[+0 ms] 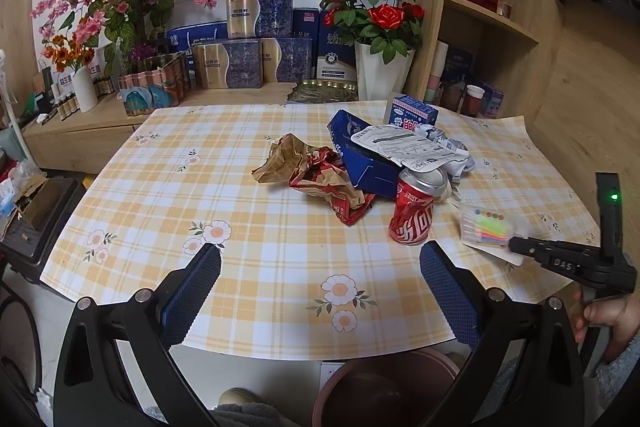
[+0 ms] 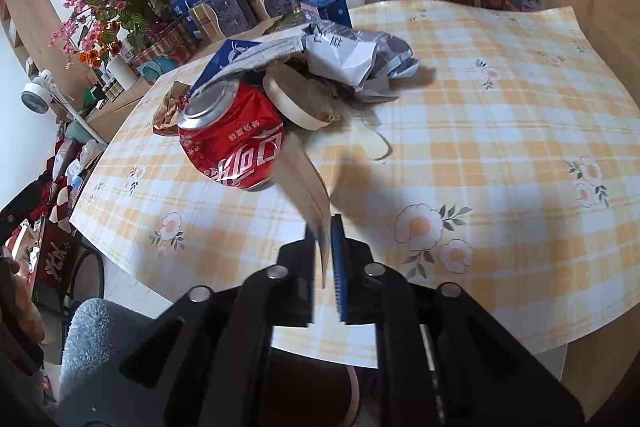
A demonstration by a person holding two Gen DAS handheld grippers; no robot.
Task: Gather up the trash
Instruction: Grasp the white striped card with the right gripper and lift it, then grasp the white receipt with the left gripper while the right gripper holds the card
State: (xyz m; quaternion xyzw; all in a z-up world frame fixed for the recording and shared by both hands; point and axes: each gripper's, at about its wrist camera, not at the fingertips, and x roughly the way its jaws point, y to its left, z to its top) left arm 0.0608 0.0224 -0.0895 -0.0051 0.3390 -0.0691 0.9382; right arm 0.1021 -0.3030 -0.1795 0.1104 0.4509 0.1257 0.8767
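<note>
The right claw (image 2: 326,255) has its jaws nearly together, grasping the edge of a flat packet (image 2: 308,183) that rises edge-on from between the blue pads. In the left wrist view the same packet (image 1: 486,227) shows coloured strips behind clear plastic on a white card, pinched at its near corner by the right claw (image 1: 516,245) and held just over the surface (image 1: 280,267), which is covered in a yellow plaid cloth with daisies. A hand (image 1: 604,315) grips that tool from below at the picture's right edge.

The left claw (image 1: 320,251) is released, its two blue pads standing wide apart with nothing between them, hovering above the near edge of the surface. Directly below both claws, under the surface's edge, sits a reddish-brown bin (image 1: 384,387).

Just ahead of the right claw and slightly left stands a dented red soda can (image 2: 232,143), close to the packet. Behind the can lies the rest of the trash in one pile: a round cream lid (image 2: 288,103), a crumpled white and grey paper (image 2: 360,63), a torn blue carton (image 1: 364,163) with a printed sheet (image 1: 400,147) draped over it, and, further left from the left claw, a crumpled brown and red wrapper (image 1: 312,171).

Beyond the pile stands a small blue box (image 1: 412,111).
</note>
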